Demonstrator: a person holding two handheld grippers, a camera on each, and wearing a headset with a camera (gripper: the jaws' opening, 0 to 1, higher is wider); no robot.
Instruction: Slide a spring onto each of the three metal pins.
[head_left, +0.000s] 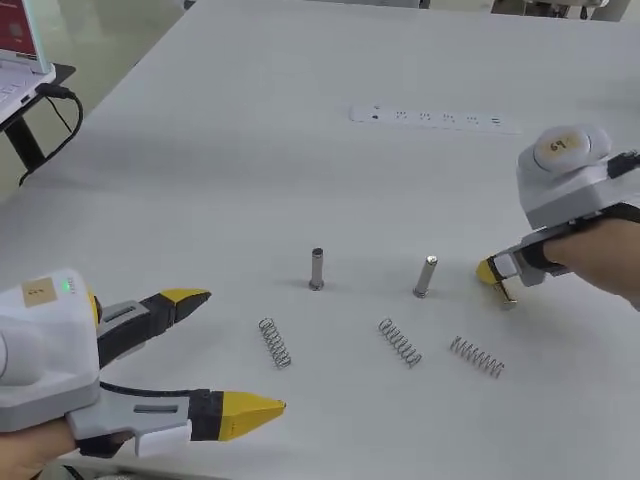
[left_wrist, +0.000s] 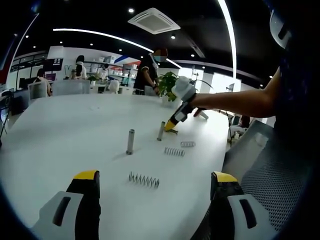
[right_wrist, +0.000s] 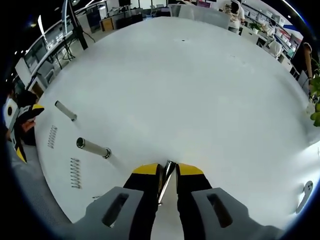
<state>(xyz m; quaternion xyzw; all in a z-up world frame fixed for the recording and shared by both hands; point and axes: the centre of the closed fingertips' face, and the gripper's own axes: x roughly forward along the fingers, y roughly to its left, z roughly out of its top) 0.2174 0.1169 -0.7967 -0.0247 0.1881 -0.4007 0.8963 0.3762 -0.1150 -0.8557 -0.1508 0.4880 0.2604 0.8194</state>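
Two metal pins stand upright on the white table, one (head_left: 317, 268) left of the other (head_left: 426, 276). Three springs (head_left: 274, 341) (head_left: 400, 341) (head_left: 476, 356) lie in a row in front of them. At the right, my right gripper (head_left: 497, 272) is shut on a third pin (head_left: 507, 293), which touches the table; in the right gripper view this pin (right_wrist: 169, 166) sticks out between the yellow tips of the right gripper (right_wrist: 168, 175). My left gripper (head_left: 222, 352) is open at the lower left, and a spring (left_wrist: 144, 180) lies ahead of its jaws.
A white power strip (head_left: 435, 118) lies across the far part of the table (head_left: 250, 150). A laptop (head_left: 15, 60) on a stand with a black cable sits past the table's left edge. People stand at the back of the room (left_wrist: 147, 75).
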